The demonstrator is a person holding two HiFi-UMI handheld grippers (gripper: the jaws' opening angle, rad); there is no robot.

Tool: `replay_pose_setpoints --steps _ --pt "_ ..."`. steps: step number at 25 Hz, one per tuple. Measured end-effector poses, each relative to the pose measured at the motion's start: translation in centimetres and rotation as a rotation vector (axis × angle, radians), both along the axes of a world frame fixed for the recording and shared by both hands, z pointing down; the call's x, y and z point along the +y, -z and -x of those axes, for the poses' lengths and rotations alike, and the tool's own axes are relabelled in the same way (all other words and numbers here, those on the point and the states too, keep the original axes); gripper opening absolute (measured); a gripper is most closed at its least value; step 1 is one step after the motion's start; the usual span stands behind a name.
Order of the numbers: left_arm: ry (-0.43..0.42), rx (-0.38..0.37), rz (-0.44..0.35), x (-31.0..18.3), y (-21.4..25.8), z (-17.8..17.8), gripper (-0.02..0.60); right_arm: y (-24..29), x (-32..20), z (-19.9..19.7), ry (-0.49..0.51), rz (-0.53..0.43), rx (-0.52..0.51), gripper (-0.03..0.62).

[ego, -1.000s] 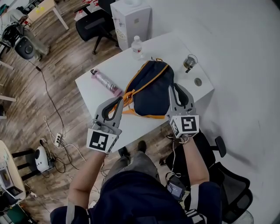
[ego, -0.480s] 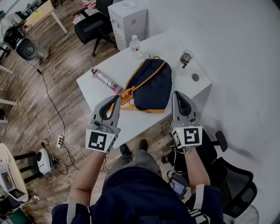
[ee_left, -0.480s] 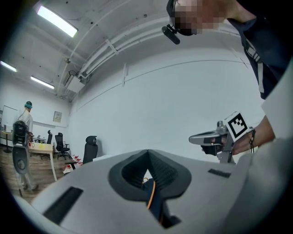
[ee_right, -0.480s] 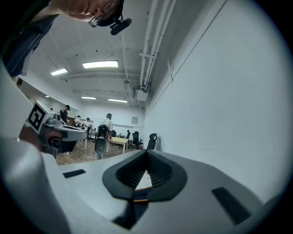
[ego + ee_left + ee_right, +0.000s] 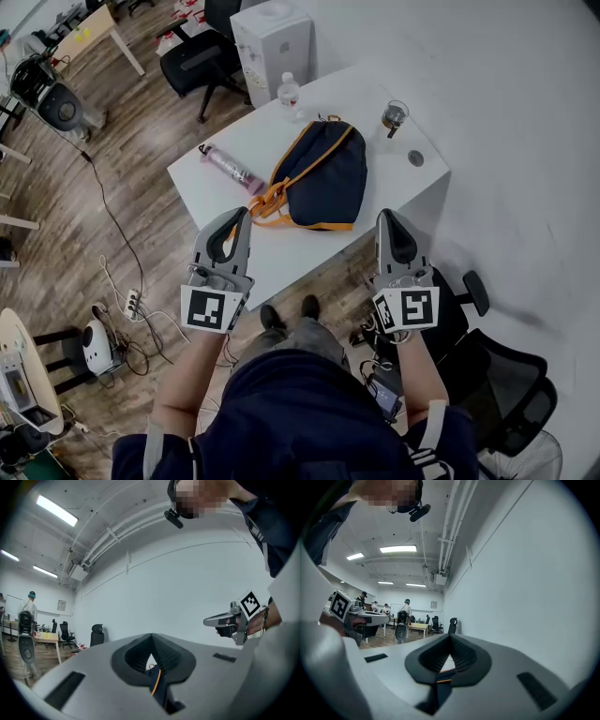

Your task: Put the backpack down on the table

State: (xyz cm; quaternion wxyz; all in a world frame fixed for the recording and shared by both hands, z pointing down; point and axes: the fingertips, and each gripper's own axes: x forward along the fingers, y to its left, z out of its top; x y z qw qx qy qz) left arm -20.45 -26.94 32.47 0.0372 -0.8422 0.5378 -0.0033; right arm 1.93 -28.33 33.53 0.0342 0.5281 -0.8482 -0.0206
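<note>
Three containers sit around the backpack (image 5: 323,178), which lies flat on the white table (image 5: 281,258): a pink bottle (image 5: 228,167) on its side just left of the backpack, a clear water bottle (image 5: 289,94) upright beyond it, and a glass cup (image 5: 395,116) (contents too small to tell) off its far right corner. On the near side of the backpack, clear of it, the left gripper (image 5: 243,214) and the right gripper (image 5: 385,216) each have jaws pressed together, pinching nothing
</note>
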Motion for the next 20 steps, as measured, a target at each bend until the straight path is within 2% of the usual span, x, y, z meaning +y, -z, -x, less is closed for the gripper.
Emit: replay_pose_setpoints --steps 5,16,20 --pt "0.011 -0.052 -0.035 1.6 0.2 0.9 0.002 -0.1 1.9 0.0 -0.010 -0.005 0.007 0.002" --pt "0.082 -0.066 -0.020 4.3 -0.2 2.9 0.002 -0.3 4.7 -0.8 -0.072 -0.015 0.103 0.000" --pt "0.110 -0.089 0.001 5.3 -1.2 3.7 0.002 -1.5 5.4 -0.9 -0.091 0.025 0.129 0.000"
